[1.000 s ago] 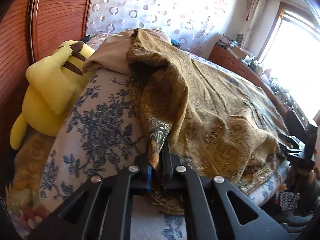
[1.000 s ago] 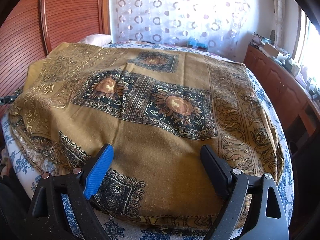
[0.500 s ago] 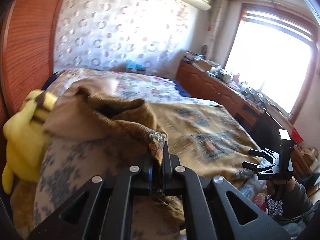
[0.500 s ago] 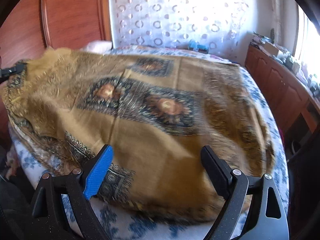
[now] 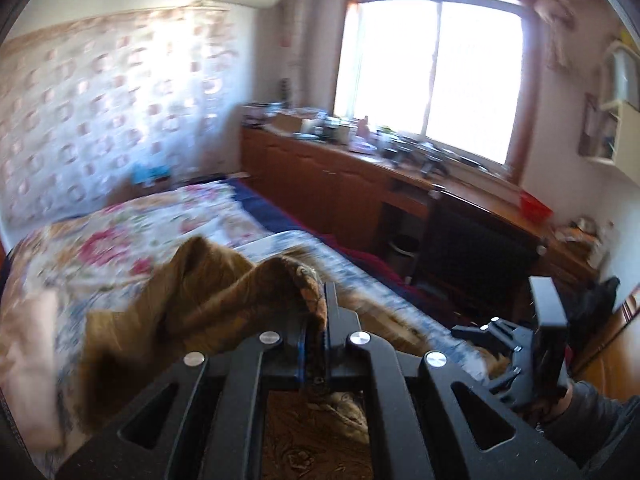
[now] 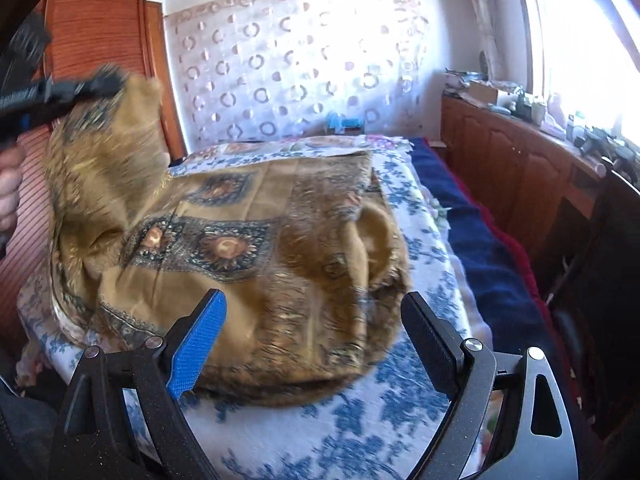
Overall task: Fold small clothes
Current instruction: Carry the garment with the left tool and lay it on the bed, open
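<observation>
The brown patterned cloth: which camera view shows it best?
The right wrist view: the brown patterned cloth lies spread over the bed with one corner lifted. The left wrist view shows only a bunched, blurred part pinched by the left gripper.

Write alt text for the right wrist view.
An open right gripper hovers at the near edge of a brown patterned cloth spread on a blue-floral bed. At far left, the left gripper lifts one corner of the cloth.

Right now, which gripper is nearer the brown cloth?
Left. Left gripper is clamped on the brown cloth corner, lifting it; right gripper hovers open, just short of its near edge.
</observation>
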`<state>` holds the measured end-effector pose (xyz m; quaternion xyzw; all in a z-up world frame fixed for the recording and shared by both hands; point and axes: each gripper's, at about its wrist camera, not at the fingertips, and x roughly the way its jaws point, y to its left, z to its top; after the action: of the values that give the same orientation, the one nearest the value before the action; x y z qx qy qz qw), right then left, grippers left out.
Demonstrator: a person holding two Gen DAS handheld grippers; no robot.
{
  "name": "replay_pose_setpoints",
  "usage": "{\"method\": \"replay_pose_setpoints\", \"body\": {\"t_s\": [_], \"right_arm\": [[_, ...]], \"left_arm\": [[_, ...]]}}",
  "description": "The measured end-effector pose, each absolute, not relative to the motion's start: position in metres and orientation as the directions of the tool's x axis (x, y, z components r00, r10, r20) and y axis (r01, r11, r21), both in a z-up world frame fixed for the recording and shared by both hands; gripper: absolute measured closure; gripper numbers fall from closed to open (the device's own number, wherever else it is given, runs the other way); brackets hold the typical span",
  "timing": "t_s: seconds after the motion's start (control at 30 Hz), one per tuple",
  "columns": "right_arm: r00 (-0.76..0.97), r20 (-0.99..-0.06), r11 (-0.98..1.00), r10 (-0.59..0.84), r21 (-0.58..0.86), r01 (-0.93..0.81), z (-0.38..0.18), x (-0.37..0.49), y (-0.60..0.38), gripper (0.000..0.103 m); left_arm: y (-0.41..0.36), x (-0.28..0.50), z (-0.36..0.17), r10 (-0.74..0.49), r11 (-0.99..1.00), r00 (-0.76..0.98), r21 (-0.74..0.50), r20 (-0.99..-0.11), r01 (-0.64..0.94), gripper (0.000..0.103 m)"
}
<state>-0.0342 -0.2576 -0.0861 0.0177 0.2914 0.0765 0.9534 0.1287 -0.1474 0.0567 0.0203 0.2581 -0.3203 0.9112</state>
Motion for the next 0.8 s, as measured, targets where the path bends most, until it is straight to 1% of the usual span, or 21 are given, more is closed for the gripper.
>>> {"method": "replay_pose_setpoints", "body": {"t_s": [0.1,0.17,0.23,0.33,0.4,0.57,0.67,0.8], "right_arm": [[0.825,-0.547,0.99,0.143,0.076,-0.121,-0.086,-0.04,-0.265,0.013],[0.824,-0.547,0.989,0.149,0.093,-0.117,-0.085,-0.044,-0.273,0.013],[0.822,-0.55,0.989,0.145,0.097,-0.11,-0.085,-0.045,-0.278,0.013],[0.822,-0.553,0.991,0.135,0.091,-0.102,-0.085,-0.044,-0.282,0.013],[0.822,-0.554,0.991,0.13,0.094,-0.093,-0.085,-0.043,-0.284,0.013],[0.819,-0.557,0.99,0.14,0.102,-0.1,-0.081,-0.032,-0.284,0.013],[0.816,-0.561,0.99,0.141,0.069,-0.124,-0.077,-0.019,-0.276,0.013],[0.803,-0.574,0.985,0.161,0.038,-0.171,-0.074,0.002,-0.259,0.013]], "left_arm": [[-0.182,0.134,0.062,-0.589,0.767,0.627,-0.108,-0.51,0.633,0.101],[-0.194,0.138,0.06,-0.576,0.763,0.61,-0.091,-0.544,0.64,0.095],[-0.2,0.136,0.057,-0.577,0.757,0.597,-0.089,-0.558,0.648,0.084],[-0.198,0.136,0.051,-0.552,0.768,0.604,-0.069,-0.574,0.637,0.074],[-0.197,0.137,0.049,-0.53,0.78,0.616,-0.051,-0.583,0.624,0.071],[-0.168,0.147,0.027,-0.466,0.818,0.632,-0.03,-0.619,0.574,0.067],[-0.146,0.15,0.008,-0.417,0.845,0.645,-0.011,-0.64,0.535,0.066],[-0.107,0.151,-0.016,-0.37,0.879,0.659,-0.017,-0.655,0.476,0.066]]}}
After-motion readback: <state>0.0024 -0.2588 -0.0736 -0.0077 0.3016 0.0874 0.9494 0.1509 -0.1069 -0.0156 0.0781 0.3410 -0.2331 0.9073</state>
